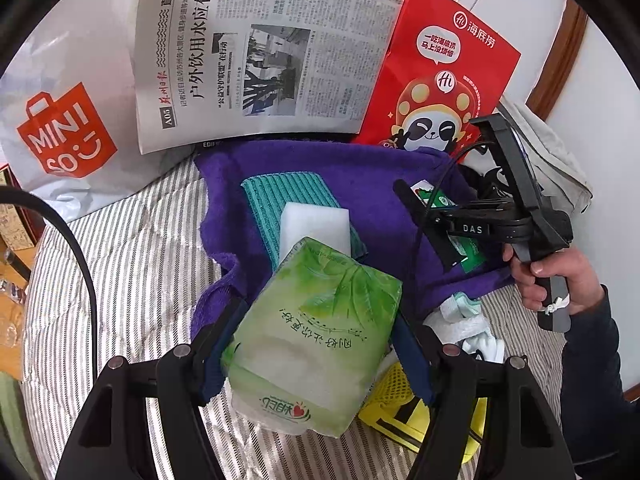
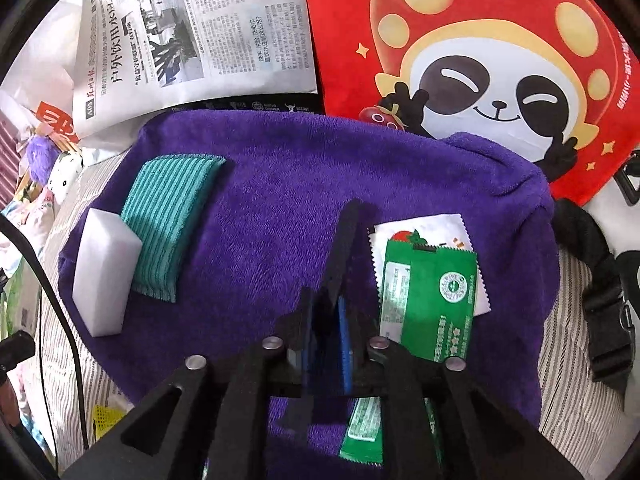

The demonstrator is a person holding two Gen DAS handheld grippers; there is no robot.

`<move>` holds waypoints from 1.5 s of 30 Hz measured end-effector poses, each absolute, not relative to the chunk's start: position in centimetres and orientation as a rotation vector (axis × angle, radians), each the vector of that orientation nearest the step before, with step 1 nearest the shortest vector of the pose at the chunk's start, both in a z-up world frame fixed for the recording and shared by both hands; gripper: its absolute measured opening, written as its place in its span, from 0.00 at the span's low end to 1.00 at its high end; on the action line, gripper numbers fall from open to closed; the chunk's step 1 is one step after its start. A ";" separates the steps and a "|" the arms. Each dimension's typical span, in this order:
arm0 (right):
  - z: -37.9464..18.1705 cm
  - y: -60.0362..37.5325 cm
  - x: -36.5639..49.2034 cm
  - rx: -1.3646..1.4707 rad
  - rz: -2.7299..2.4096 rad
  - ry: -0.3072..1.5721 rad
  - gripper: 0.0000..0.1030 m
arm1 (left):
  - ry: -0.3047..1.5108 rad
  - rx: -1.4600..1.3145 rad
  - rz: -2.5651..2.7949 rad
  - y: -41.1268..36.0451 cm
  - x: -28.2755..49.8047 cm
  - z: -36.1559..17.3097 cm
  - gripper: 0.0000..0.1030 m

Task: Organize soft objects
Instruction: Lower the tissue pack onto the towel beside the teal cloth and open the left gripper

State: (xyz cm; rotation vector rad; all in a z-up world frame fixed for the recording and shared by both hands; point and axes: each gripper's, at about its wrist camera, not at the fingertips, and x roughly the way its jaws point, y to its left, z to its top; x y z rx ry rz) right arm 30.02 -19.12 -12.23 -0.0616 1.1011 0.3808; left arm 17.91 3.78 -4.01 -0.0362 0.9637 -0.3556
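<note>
My left gripper (image 1: 316,320) is shut on a green tissue pack (image 1: 320,344), held above the near edge of a purple towel (image 1: 372,208) spread on striped bedding. On the towel lie a teal striped cloth (image 1: 280,192) and a white sponge block (image 1: 312,220); the right wrist view shows the cloth (image 2: 168,216) and the sponge (image 2: 104,272) at the left. My right gripper (image 2: 340,248) hangs low over the towel (image 2: 280,176), jaws a narrow gap apart with nothing between them. A green wipe packet (image 2: 428,300) lies on a white packet (image 2: 436,228) just right of the fingers.
A newspaper (image 1: 260,52), a red panda bag (image 1: 440,80) and a white MINISO bag (image 1: 72,120) stand behind the towel. A yellow mesh item (image 1: 396,396) and pale cloths (image 1: 468,320) lie by the near right. A black buckle strap (image 2: 608,320) lies right of the towel. A hand (image 1: 560,280) grips the right handle.
</note>
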 end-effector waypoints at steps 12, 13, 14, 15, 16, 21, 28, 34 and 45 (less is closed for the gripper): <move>-8.9 -22.1 25.5 -0.023 0.347 1.001 0.39 | 0.976 -0.041 -0.344 3.0 17.9 -4.2 0.68; -8.4 -22.6 24.7 -0.028 0.336 0.978 0.39 | 0.973 -0.037 -0.343 2.6 18.0 -4.2 0.68; -8.0 -22.9 24.0 -0.031 0.321 0.950 0.39 | 0.972 -0.030 -0.339 2.2 18.0 -4.1 0.68; -7.5 -23.6 23.0 -0.035 0.297 0.912 0.40 | 0.972 -0.025 -0.341 1.8 18.1 -4.1 0.68; -7.3 -24.2 22.4 -0.038 0.279 0.887 0.43 | 0.968 -0.024 -0.346 1.4 18.2 -4.1 0.68; -6.3 -26.9 18.7 -0.050 0.233 0.705 0.57 | 0.949 -0.006 -0.348 -1.2 18.7 -4.1 0.68; -6.9 -28.2 17.4 -0.070 0.206 0.622 0.57 | 0.961 0.030 -0.321 -5.1 20.7 -5.0 0.68; -8.2 -30.6 17.5 0.058 0.204 0.652 0.57 | 0.966 0.012 -0.267 -7.3 23.6 -6.1 0.68; -8.7 -32.3 17.5 0.117 0.152 0.631 0.57 | 1.023 0.111 -0.157 -10.6 30.7 -9.3 0.68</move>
